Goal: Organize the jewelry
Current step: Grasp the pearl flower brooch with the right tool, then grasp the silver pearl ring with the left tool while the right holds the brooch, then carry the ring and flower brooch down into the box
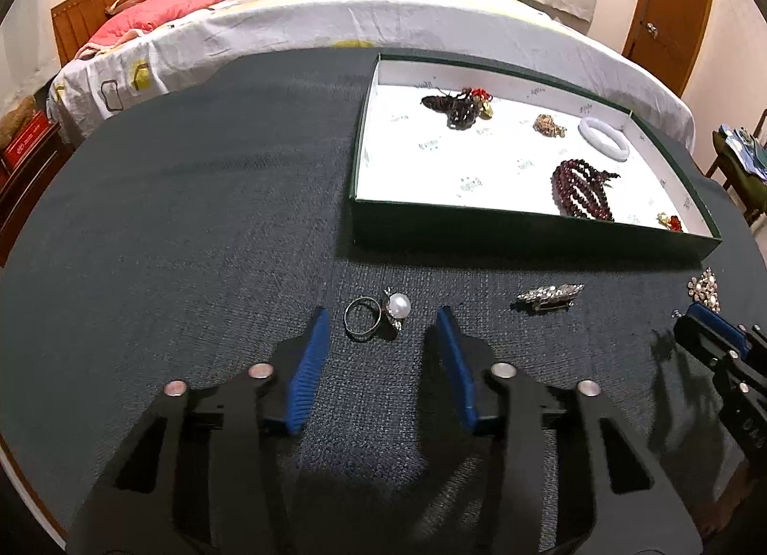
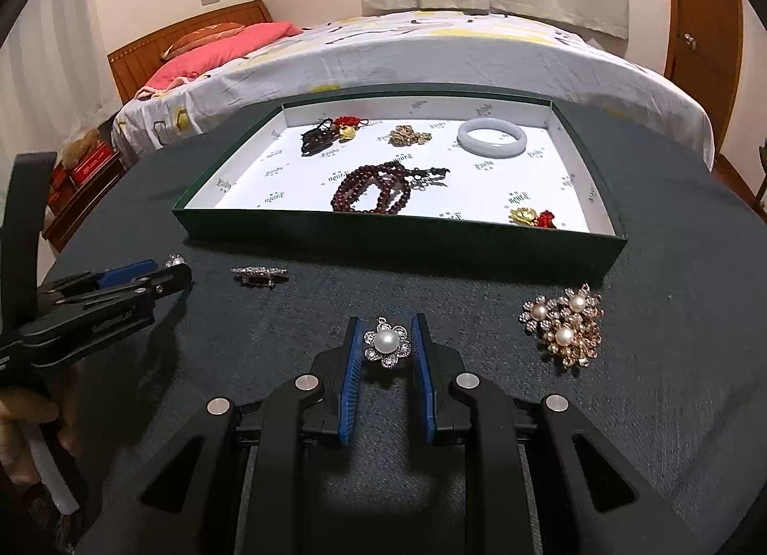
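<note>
Right tool (image 2: 386, 332) clamped on pearl brooch (image 2: 386, 346), left tool (image 1: 383, 320) apart over pearl ring (image 1: 376, 315), not touching it, tray (image 2: 398, 238) behind on surface (image 1: 191, 219).

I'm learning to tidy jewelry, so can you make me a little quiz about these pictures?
1. True or false: the white bangle lies inside the green box.
2. Which piece sits between the fingers of the right gripper? A the pearl flower brooch; B a gold watch; C a hair comb.
3. Fill in: the open left gripper points at a silver ____ with a pearl.
Key: 1 true; 2 A; 3 ring.
</note>
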A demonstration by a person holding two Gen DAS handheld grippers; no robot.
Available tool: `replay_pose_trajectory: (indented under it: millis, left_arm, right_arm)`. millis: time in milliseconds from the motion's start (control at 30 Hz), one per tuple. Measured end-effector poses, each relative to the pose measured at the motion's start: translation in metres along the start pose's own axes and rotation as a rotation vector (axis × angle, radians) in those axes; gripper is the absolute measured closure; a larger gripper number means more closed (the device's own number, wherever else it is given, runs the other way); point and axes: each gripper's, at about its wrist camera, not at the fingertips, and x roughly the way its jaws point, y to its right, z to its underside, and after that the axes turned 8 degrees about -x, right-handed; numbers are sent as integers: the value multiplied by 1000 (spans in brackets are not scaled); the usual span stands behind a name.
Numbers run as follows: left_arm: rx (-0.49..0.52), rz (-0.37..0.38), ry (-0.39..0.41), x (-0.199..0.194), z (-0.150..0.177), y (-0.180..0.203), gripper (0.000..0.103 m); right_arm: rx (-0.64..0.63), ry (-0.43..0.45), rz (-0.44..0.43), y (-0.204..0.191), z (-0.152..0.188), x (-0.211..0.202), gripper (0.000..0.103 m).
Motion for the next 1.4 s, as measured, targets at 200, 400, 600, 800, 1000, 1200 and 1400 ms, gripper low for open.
replay_pose_trajectory:
  millis: [200, 400, 600, 800, 1000, 1200, 1400]
  left_arm:
    - [28, 0, 12, 1, 0, 1, 75]
    - [43, 1, 23, 0, 2, 3, 76]
    - [56, 9, 50, -11, 2, 7, 76]
    - [64, 48, 88, -33, -4, 18, 76]
    - [69, 94, 137, -56, -17, 33, 77]
    - [85, 138, 176, -64, -37, 54, 78]
    - [98, 167, 200, -53, -64, 78, 78]
  right_arm:
    - [9, -1, -6, 3, 2, 1, 82]
    - [17, 2, -7, 6, 2, 2, 82]
    - [18, 13, -8, 7, 2, -2, 82]
    - [22, 46, -7, 9, -4, -15, 82]
    - [33, 94, -14, 13, -17, -31, 82]
    - [31, 151, 7, 26, -41, -42, 82]
    - [16, 211, 50, 47, -76, -41, 82]
